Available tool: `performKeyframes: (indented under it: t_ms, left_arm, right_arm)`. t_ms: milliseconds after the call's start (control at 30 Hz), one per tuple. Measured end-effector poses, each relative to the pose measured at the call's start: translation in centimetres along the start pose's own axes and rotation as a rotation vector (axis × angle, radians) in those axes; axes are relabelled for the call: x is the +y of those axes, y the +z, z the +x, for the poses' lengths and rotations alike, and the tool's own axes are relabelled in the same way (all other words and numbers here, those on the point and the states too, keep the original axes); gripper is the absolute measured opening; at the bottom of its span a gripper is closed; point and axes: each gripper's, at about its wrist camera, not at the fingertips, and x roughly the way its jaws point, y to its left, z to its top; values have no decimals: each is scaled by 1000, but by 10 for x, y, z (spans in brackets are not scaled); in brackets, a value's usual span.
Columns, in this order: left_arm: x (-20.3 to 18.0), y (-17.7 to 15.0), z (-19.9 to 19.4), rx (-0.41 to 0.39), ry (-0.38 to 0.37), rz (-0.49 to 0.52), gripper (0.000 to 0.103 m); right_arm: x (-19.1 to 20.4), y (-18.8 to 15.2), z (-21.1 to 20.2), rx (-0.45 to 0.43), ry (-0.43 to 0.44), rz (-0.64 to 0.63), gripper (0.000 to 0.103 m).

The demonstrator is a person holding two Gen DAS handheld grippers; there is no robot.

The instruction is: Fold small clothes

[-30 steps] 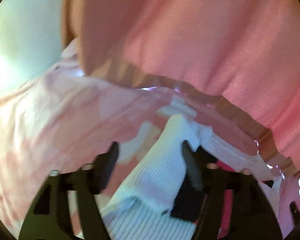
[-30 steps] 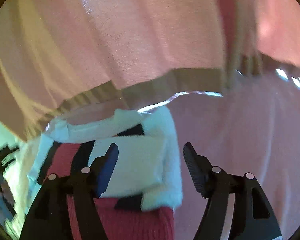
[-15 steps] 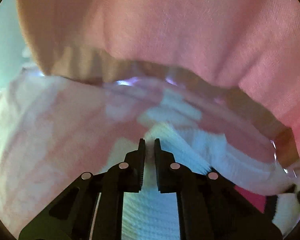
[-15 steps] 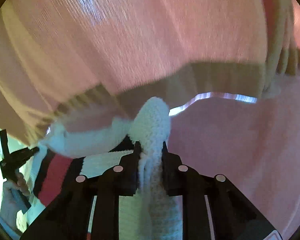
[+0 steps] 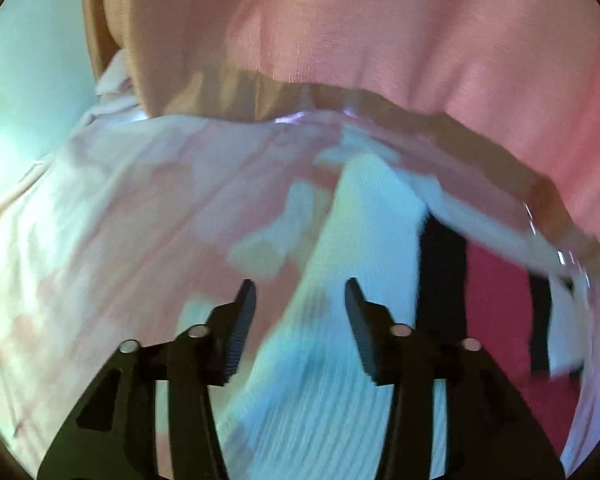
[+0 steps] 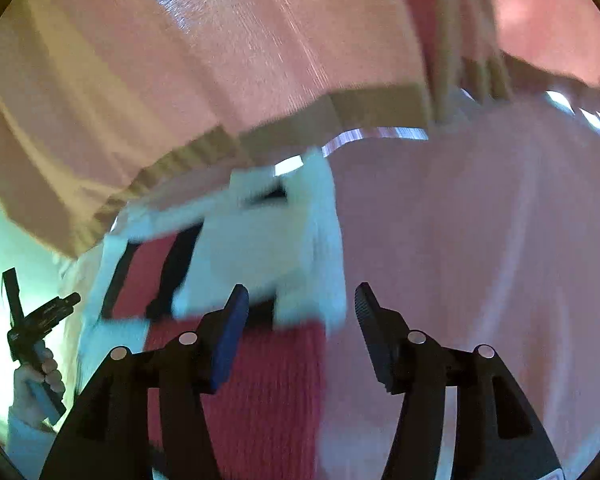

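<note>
Pink cloth (image 5: 112, 264) covers the working surface, with a salmon curtain (image 5: 420, 40) hanging behind. On that cloth lies the knit sweater (image 6: 260, 252), white with red and black blocks. The left gripper (image 5: 298, 312) has just been opening; its jaws now stand released astride the white ribbed sleeve (image 5: 364, 240), which runs away from it. The right gripper (image 6: 300, 312) has likewise just released, straddling the sweater's right edge. Only the right view shows the person's hand (image 6: 36, 384) holding the other gripper.
</note>
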Motion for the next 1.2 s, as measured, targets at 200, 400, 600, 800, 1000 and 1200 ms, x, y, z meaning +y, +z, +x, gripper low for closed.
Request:
performKeyframes:
  t_ms: [200, 400, 600, 800, 1000, 1200]
  left_arm:
    - [15, -81, -55, 80, -14, 71, 48]
    - [47, -152, -84, 127, -17, 27, 50]
    - [59, -190, -102, 102, -17, -31, 57]
    - [65, -209, -107, 95, -48, -106, 68]
    - [62, -210, -104, 93, -76, -95, 71]
    - [71, -205, -101, 112, -150, -114, 16]
  right_arm:
    - [11, -116, -47, 64, 8, -41, 55]
    - [26, -206, -80, 90, -9, -126, 55]
    - [21, -245, -90, 75, -32, -80, 57]
    - [28, -254, -94, 80, 28, -86, 59]
    - [45, -256, -84, 76, 103, -126, 49]
    - [41, -247, -81, 69, 130, -84, 9]
